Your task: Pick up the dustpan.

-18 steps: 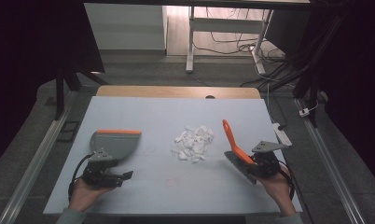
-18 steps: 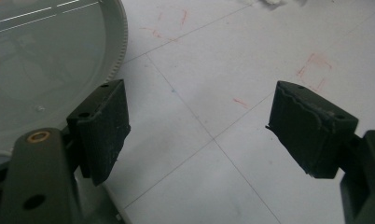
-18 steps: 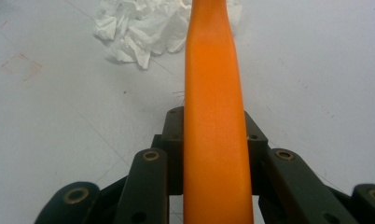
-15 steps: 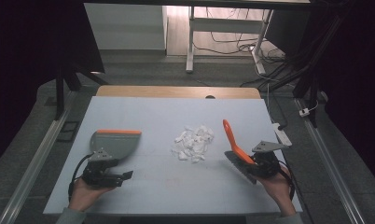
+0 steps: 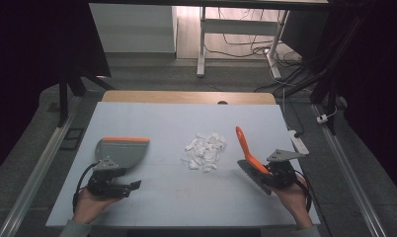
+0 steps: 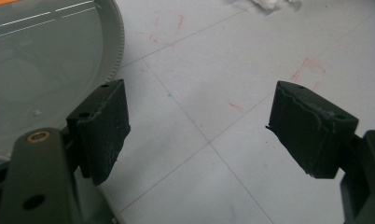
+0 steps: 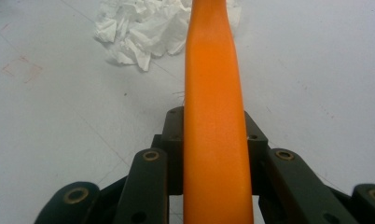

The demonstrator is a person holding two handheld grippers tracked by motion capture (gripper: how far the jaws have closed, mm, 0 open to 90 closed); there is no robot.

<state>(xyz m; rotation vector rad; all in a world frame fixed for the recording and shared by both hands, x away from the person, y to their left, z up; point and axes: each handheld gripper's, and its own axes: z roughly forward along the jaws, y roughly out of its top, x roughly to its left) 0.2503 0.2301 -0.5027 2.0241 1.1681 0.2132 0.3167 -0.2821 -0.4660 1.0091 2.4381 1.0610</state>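
Note:
A grey dustpan [image 5: 120,150] with an orange rim lies at the table's left, and its curved edge [image 6: 41,60] fills the upper left of the left gripper view. My left gripper [image 5: 134,185] rests just in front of it, open, with bare table between its pads [image 6: 199,126]. A pile of white paper scraps [image 5: 205,150] sits mid-table. My right gripper [image 5: 273,173] is shut on the orange handle [image 7: 213,93] of a brush [image 5: 246,148]. The brush's dark bristle head [image 5: 253,175] is low by the table. The scraps [image 7: 143,28] lie ahead of the handle.
The pale blue table [image 5: 186,118] ends in a wooden strip at the far edge [image 5: 186,96]. Metal rails run along both sides on the floor. A white power strip [image 5: 297,140] lies off the right edge. Faint red marks [image 6: 311,70] show on the table surface.

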